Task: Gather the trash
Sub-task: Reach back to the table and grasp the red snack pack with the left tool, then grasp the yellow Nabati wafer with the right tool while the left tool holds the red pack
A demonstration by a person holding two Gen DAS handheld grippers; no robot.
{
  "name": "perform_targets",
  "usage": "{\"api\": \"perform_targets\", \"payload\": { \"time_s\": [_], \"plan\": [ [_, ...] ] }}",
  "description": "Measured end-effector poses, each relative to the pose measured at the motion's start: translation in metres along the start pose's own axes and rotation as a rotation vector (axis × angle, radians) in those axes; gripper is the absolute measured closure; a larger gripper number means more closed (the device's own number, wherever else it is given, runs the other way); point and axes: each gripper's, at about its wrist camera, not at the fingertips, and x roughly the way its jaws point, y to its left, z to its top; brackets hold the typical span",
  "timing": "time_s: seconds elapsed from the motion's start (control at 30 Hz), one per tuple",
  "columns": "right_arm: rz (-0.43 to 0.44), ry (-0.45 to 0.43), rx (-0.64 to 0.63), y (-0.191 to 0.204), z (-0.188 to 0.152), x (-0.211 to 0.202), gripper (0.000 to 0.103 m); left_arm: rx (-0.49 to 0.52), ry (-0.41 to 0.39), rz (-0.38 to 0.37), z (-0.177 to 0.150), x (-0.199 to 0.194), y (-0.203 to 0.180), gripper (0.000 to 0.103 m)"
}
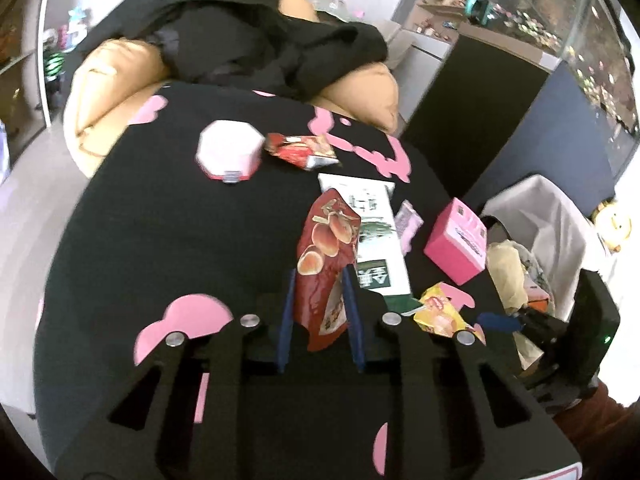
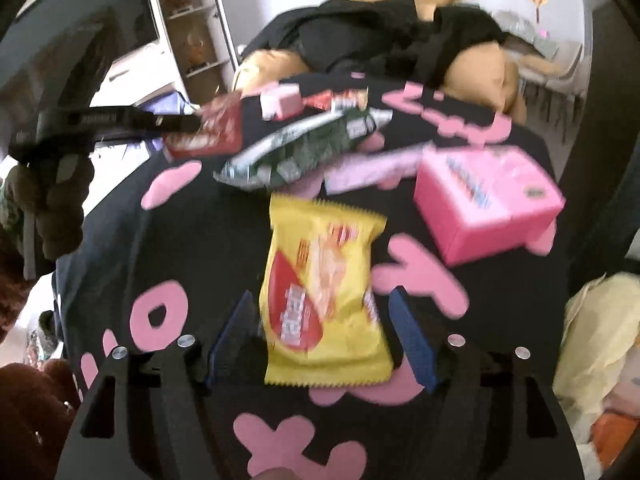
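Both views are bright with daylight; the pale floor (image 1: 24,216) at nine o'clock and the wall (image 2: 560,20) at one o'clock are washed out. Fisheye bending curves every edge into black corners. The right view is smeared by motion: the print on the yellow packet (image 2: 324,292) and pink box (image 2: 488,200) is perhaps unreadable. Shadows are soft.

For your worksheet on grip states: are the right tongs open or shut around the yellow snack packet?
Open: the right tongs straddle the yellow snack packet, with visible gaps beside both blue pads.
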Motion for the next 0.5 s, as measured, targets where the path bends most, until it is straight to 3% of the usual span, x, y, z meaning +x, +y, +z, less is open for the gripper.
{"api": "perform_targets", "payload": {
  "time_s": [0.13,0.27,0.4,0.47,0.5],
  "plan": [
    [0.0,0.026,-0.017,-0.002,0.016,0.014,0.036,-0.078,-0.011,0.005,-0.009,-0.007,0.014,0.081],
    [0.018,0.108,0.027,-0.006,0.022,0.042,0.036,-0.124,-0.006,-0.005,-0.019,-0.009,0.021,0.081],
    [-0.028,0.114,0.004,0.003,0.025,0.048,0.037,-0.144,0.008,-0.008,-0.029,-0.007,0.024,0.081],
    [-0.031,0.116,0.006,0.005,0.026,0.046,0.053,-0.16,0.01,-0.014,-0.032,-0.006,0.026,0.081],
    [-0.022,0.116,0.008,0.005,0.027,0.043,0.057,-0.165,0.009,-0.015,-0.034,-0.007,0.026,0.081]
  ]
}}
